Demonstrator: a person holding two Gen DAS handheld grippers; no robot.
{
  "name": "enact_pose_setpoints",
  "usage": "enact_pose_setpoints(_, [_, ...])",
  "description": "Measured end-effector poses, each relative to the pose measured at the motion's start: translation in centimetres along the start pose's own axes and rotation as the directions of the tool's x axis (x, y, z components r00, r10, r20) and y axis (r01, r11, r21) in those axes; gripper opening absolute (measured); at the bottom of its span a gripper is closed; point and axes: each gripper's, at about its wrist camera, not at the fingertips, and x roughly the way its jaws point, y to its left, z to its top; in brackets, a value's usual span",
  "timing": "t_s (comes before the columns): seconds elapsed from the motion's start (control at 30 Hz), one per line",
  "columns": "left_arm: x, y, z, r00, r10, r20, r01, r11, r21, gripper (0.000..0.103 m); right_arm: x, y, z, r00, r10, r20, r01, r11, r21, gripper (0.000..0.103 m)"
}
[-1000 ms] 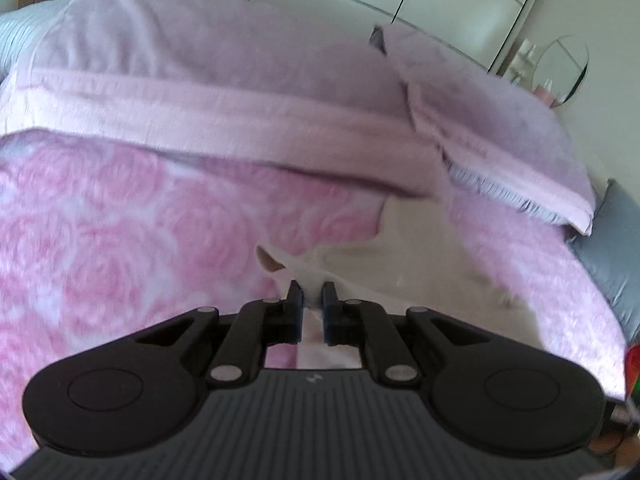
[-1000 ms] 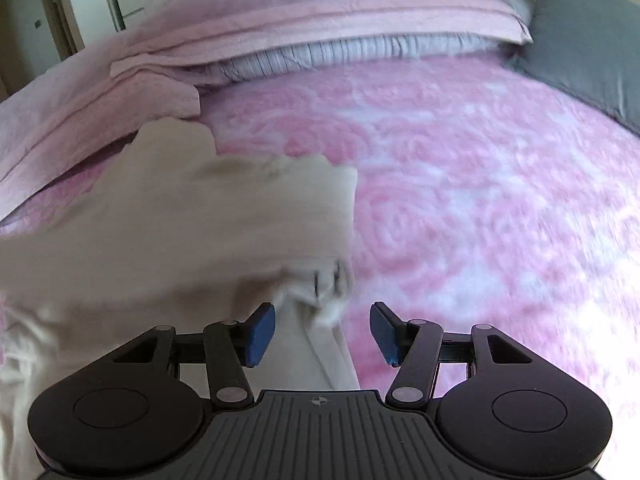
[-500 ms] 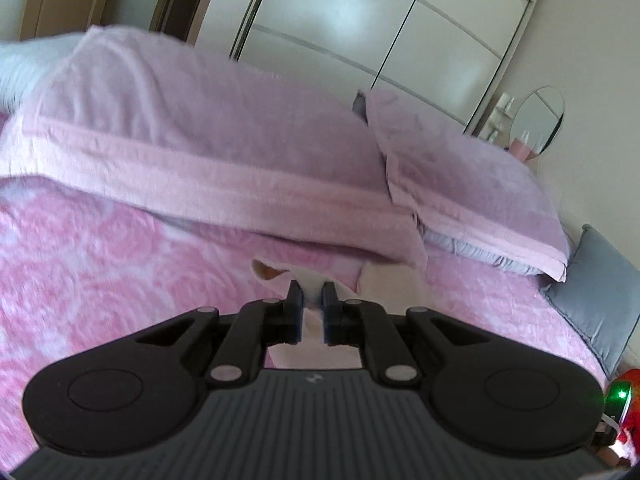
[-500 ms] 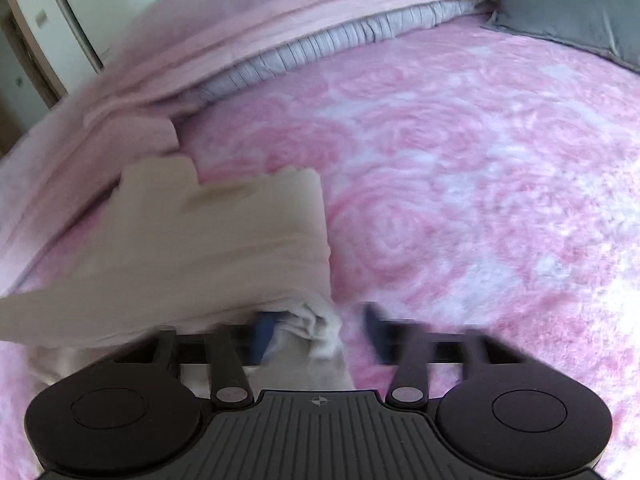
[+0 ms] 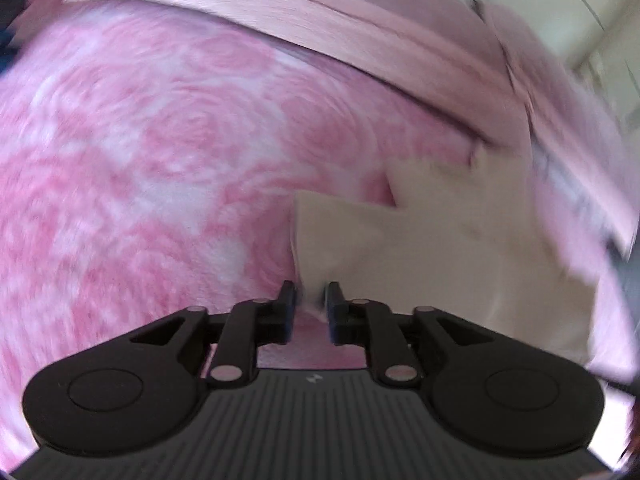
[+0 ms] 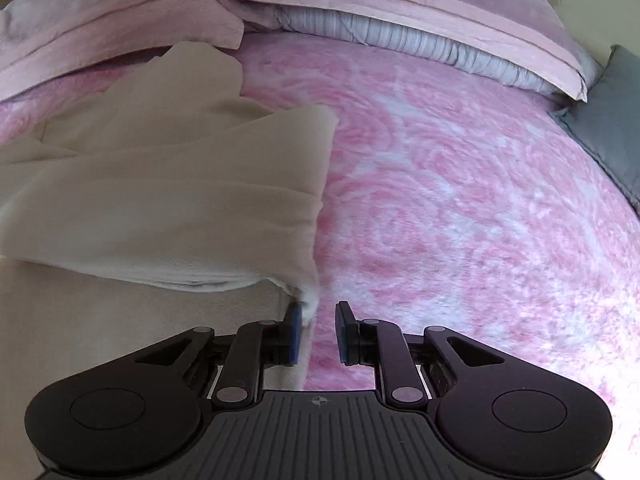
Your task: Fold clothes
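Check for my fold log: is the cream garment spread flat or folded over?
Folded over: the cream garment shows an upper layer lying across a lower one.

One cream garment (image 6: 168, 184), two pillows (image 6: 400, 12), one grey cushion (image 6: 608, 108)

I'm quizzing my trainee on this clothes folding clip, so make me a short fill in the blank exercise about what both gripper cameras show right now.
1. The left gripper is shut on the edge of the ____ colored garment.
2. The right gripper has its jaws ____, with the garment's corner beside one pad.
3. The garment lies on a bedspread patterned with pink ____.
4. At the right edge of the right wrist view sits a ____ cushion.

Missing words: cream; open; roses; gray
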Motion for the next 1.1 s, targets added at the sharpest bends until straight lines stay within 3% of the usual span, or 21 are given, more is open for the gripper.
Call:
enact_pose_setpoints(0.07, [-0.6, 1.1, 0.2, 0.999, -0.035, 0.002, 0.035, 0.99, -0.137, 0.021, -1.1, -1.1, 0.3, 0.999, 0.031, 0.019, -0.032, 0.997, 0.064, 0.017])
enact_pose_setpoints(0.13, [-1.0, 2.3, 0.2, 0.997, -0.081, 0.002, 0.079, 0.962, -0.262, 0.025, -1.7, -2.1, 0.6, 0.998, 0.043, 0.037, -0.048, 0.989, 0.139, 0.017])
enact_pose_setpoints(0.27, [-0.2, 3.0, -1.8, 0.98, -0.197, -0.021, 0.163, 0.864, -0.476, 0.047, -1.9, -3.0, 0.9, 0.993, 0.083, 0.08, -0.102, 0.956, 0.276, 0.017])
enact_pose_setpoints(0.37, [2.6, 3.3, -3.0, 0.972, -0.229, -0.042, 0.163, 0.796, -0.582, 0.047, -0.8, -3.0, 1.2, 0.991, 0.11, 0.078, -0.13, 0.931, 0.342, 0.017])
enact_pose_setpoints(0.47, [3.9, 3.2, -3.2, 0.969, -0.246, 0.024, 0.204, 0.738, -0.644, 0.046, 0.3, -2.8, 1.2, 0.992, 0.115, 0.054, -0.127, 0.919, 0.373, 0.017])
enact_pose_setpoints(0.5, [4.1, 2.8, -2.9, 0.972, -0.232, 0.036, 0.202, 0.747, -0.633, 0.043, 0.4, -2.8, 1.1, 0.992, 0.114, 0.054, -0.126, 0.917, 0.379, 0.017])
enact_pose_setpoints(0.57, [4.2, 1.1, -1.9, 0.989, -0.148, 0.016, 0.135, 0.846, -0.517, 0.004, 0.5, -2.7, 0.9, 0.992, 0.113, 0.053, -0.124, 0.916, 0.38, 0.017])
enact_pose_setpoints(0.6, [4.2, -0.5, -1.3, 0.996, -0.085, -0.007, 0.076, 0.922, -0.38, 0.005, 0.5, -2.7, 0.7, 0.992, 0.113, 0.052, -0.124, 0.917, 0.379, 0.017])
enact_pose_setpoints(0.63, [4.1, -2.5, -0.7, 1.0, -0.021, -0.014, 0.018, 0.977, -0.211, 0.005, 0.5, -2.7, 0.6, 0.992, 0.113, 0.051, -0.124, 0.918, 0.377, 0.017])
enact_pose_setpoints(0.67, [3.9, -4.6, -0.5, 0.999, 0.034, -0.002, -0.034, 0.999, -0.033, 0.005, 0.5, -2.7, 0.5, 0.992, 0.115, 0.05, -0.125, 0.918, 0.376, 0.017])
enact_pose_setpoints(0.7, [3.7, -6.9, -0.8, 0.997, 0.07, 0.036, -0.075, 0.985, 0.158, 0.005, 0.5, -2.7, 0.5, 0.992, 0.116, 0.049, -0.126, 0.919, 0.373, 0.017])
enact_pose_setpoints(0.73, [3.4, -9.2, -1.4, 0.992, 0.093, 0.091, -0.119, 0.928, 0.354, 0.004, 0.4, -2.7, 0.5, 0.992, 0.117, 0.048, -0.126, 0.92, 0.37, 0.017])
enact_pose_setpoints(0.77, [3.1, -11.4, -2.4, 0.985, 0.095, 0.147, -0.16, 0.831, 0.533, 0.004, 0.4, -2.7, 0.4, 0.992, 0.118, 0.046, -0.127, 0.922, 0.366, 0.017])
enact_pose_setpoints(0.8, [2.9, -13.3, -3.9, 0.977, 0.074, 0.197, -0.192, 0.699, 0.689, 0.004, 0.5, -2.7, 0.4, 0.992, 0.12, 0.044, -0.128, 0.923, 0.362, 0.017])
enact_pose_setpoints(0.83, [2.7, -14.9, -5.6, 0.971, 0.043, 0.233, -0.219, 0.539, 0.813, 0.004, 0.6, -2.8, 0.3, 0.992, 0.123, 0.04, -0.129, 0.924, 0.359, 0.017])
enact_pose_setpoints(0.9, [3.3, -16.4, -9.1, 0.975, 0.006, 0.221, -0.216, 0.229, 0.949, 0.005, 0.7, -2.8, 0.1, 0.991, 0.129, 0.027, -0.13, 0.924, 0.359, 0.017])
enact_pose_setpoints(0.93, [3.9, -16.8, -10.4, 0.98, 0.006, 0.197, -0.197, 0.117, 0.974, 0.007, 0.8, -2.8, -0.1, 0.991, 0.131, 0.02, -0.129, 0.924, 0.361, 0.017])
enact_pose_setpoints(0.97, [4.3, -16.8, -10.9, 0.986, 0.018, 0.169, -0.17, 0.091, 0.981, 0.01, 0.8, -2.8, -0.2, 0.991, 0.133, 0.014, -0.129, 0.924, 0.36, 0.017])
enact_pose_setpoints(1.0, [4.6, -16.8, -10.9, 0.989, 0.032, 0.145, -0.148, 0.104, 0.984, 0.011, 0.8, -2.8, -0.4, 0.991, 0.135, 0.008, -0.128, 0.925, 0.359, 0.017])
enact_pose_setpoints(1.03, [4.8, -16.7, -10.6, 0.991, 0.042, 0.126, -0.131, 0.13, 0.983, 0.012, 0.8, -2.8, -0.5, 0.991, 0.136, 0.001, -0.128, 0.925, 0.358, 0.017])
enact_pose_setpoints(1.1, [4.4, -16.6, -9.3, 0.993, 0.053, 0.104, -0.113, 0.21, 0.971, 0.021, 0.6, -2.7, -0.6, 0.992, 0.128, 0.0, -0.12, 0.931, 0.346, 0.017])
